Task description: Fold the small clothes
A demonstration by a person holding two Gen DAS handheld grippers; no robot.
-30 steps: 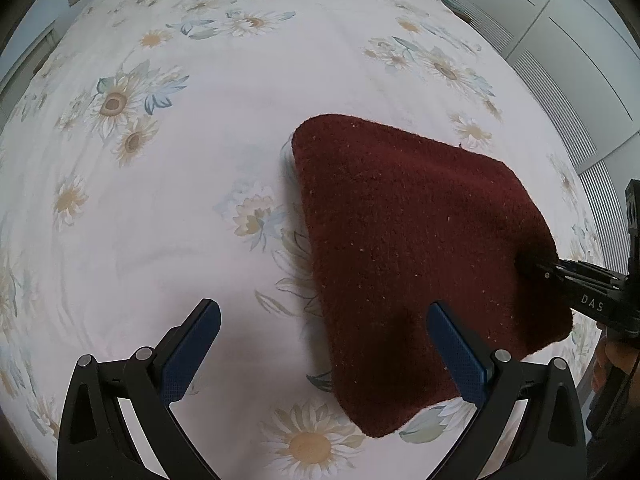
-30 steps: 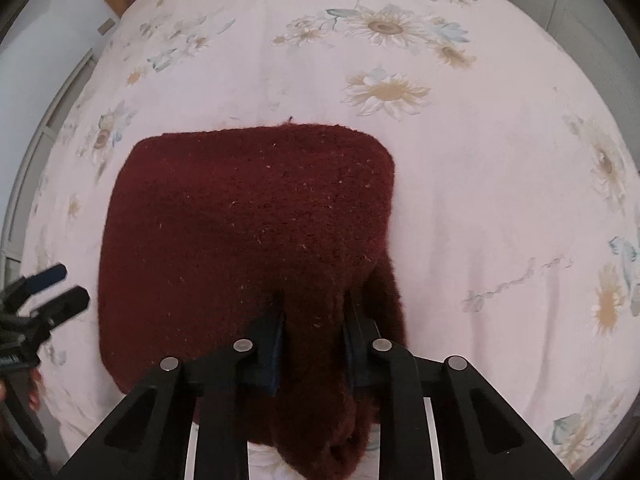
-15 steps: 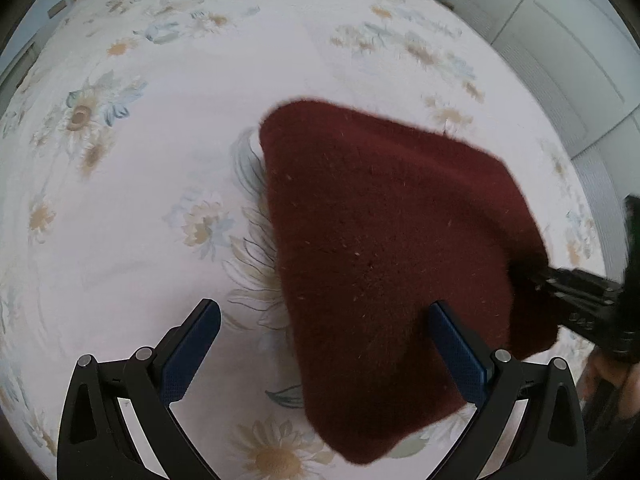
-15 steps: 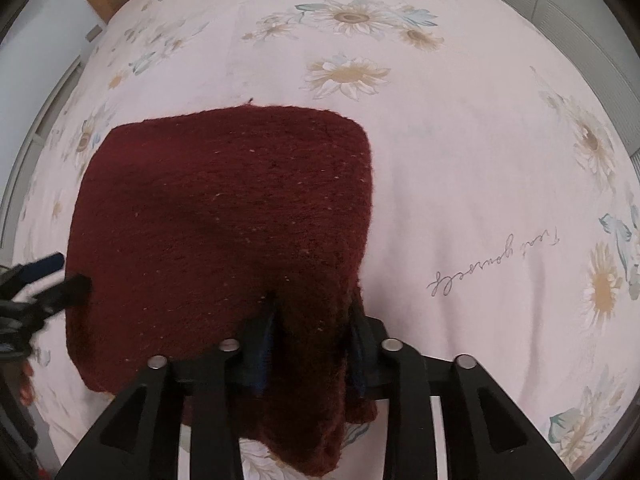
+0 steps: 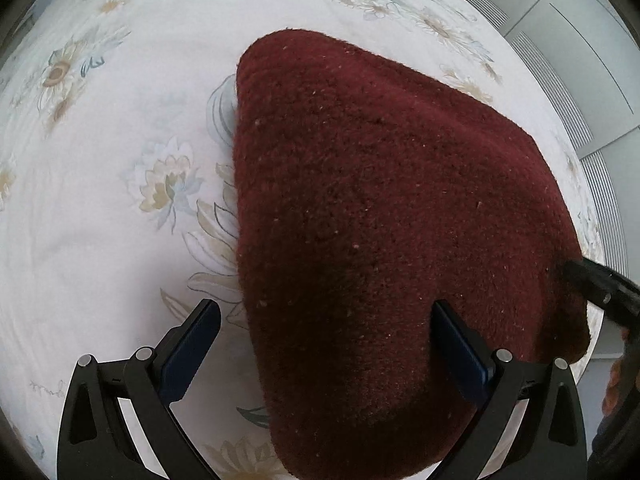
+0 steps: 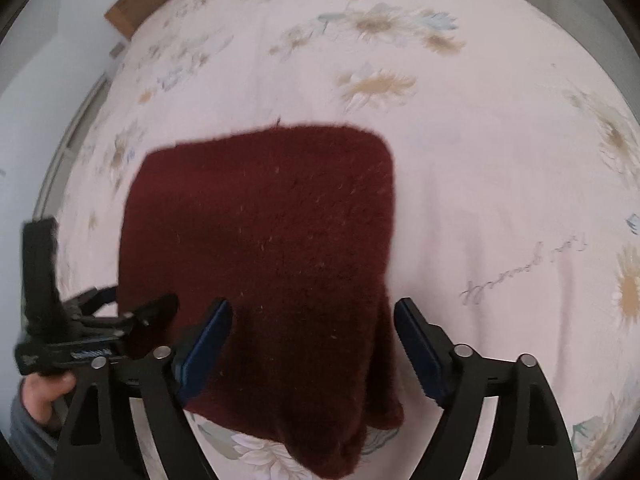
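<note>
The dark red knitted garment [image 5: 384, 240] lies on the bed, on the floral bedsheet [image 5: 120, 160], as a thick, roughly square packet with rounded corners; its near edge droops toward the camera in the right wrist view [image 6: 280, 280]. What kind of garment it is cannot be told from its folded shape.

The change is at the right tongs [image 6: 312, 348]. 0.5 s ago their blue pads were pressed together on the near edge of the knit; now they stand spread wide, one on each side of that edge, with nothing pinched. The fabric has dropped out of them and rests on the sheet under its own weight. The left tongs [image 5: 328, 344] are spread as they were 1 s ago, holding nothing, with the garment's left edge lying between the pads and their camera closer to the knit than before.

With both tongs empty and the packet compact, this fold looks laid down. Judging by the shape, the piece is either finished or needs only 1 more fold or a pat to flatten the sagging near edge.
</note>
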